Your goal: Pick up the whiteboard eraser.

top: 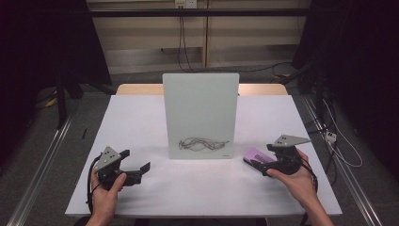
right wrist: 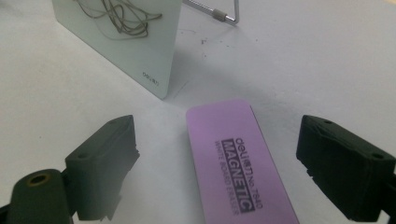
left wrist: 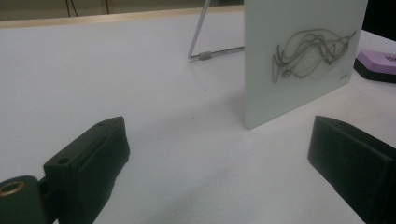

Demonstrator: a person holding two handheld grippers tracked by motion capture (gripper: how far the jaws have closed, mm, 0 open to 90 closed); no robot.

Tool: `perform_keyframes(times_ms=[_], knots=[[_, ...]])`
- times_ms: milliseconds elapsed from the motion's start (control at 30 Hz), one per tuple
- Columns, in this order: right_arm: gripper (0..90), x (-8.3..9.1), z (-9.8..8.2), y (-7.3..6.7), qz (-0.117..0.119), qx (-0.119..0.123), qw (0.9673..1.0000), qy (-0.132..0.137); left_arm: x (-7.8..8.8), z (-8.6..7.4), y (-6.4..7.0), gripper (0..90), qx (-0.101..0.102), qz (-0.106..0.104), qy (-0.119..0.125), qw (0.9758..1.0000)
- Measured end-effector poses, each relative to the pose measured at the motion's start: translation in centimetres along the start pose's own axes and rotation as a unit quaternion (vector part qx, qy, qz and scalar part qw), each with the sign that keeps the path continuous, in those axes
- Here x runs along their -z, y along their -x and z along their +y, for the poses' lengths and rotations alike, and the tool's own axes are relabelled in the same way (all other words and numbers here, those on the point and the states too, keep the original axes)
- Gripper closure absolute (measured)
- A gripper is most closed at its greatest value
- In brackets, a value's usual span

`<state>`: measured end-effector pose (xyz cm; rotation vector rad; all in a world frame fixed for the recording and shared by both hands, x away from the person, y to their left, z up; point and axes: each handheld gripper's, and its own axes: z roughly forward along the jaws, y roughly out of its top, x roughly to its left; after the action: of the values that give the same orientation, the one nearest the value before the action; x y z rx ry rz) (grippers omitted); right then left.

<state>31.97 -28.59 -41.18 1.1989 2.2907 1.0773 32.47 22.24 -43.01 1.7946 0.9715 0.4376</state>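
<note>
- A white worktop (top: pixel 141 117) carried the whole scene, with a person's two hands entering from the 6 o'clock edge in the high view.
- A pale glass whiteboard (top: pixel 201 115) stood upright at the centre of the worktop, propped from behind on a thin metal stand (left wrist: pixel 205 51), with a tangle of grey scribble (top: pixel 201 143) low on its face, towards 6 o'clock.
- The left gripper (top: pixel 140 171) rested low over the worktop at about 8 o'clock from the board, well apart from it, held in the left hand (top: pixel 106 195); its fingers (left wrist: pixel 88 161) stood spread wide with only bare worktop between them.
- The right gripper (top: pixel 258 163) sat at about 4 o'clock from the board, held in the right hand (top: pixel 296 181); its fingers (right wrist: pixel 105 161) were spread on either side of the eraser without pressing on it.
- A purple magnetic whiteboard eraser (right wrist: pixel 236 158) lay flat on the worktop just beside the board's lower right corner, at about 4 o'clock from the board, apart from the glass, its printed top facing up and its black base visible in the left gripper view.
</note>
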Motion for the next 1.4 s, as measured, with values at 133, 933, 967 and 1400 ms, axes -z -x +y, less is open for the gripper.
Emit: perform_keyframes(times_ms=[133, 933, 967, 1400], knots=[[15.1, -0.5, 1.1, 0.6, 0.01, 0.01, 0.9997, -0.02, 0.0, 0.0, 0.0, 5.1, -0.003, 0.0, -0.002, 1.0], [32.9, -2.1, 0.4, 1.7, 0.02, 0.064, 0.9896, -0.127, 0.2, -0.3, -0.1, 5.1, 0.0, 0.0, -0.007, 1.0], [35.7, -2.1, 0.3, 1.6, 0.024, 0.066, 0.9891, -0.13, 0.2, -0.3, -0.1, 5.1, 0.001, 0.0, -0.008, 1.0], [40.2, -2.5, 0.0, 1.5, 0.017, 0.081, 0.9851, -0.151, 0.1, -0.2, -0.2, 5.1, 0.0, -0.002, -0.011, 0.9999]])
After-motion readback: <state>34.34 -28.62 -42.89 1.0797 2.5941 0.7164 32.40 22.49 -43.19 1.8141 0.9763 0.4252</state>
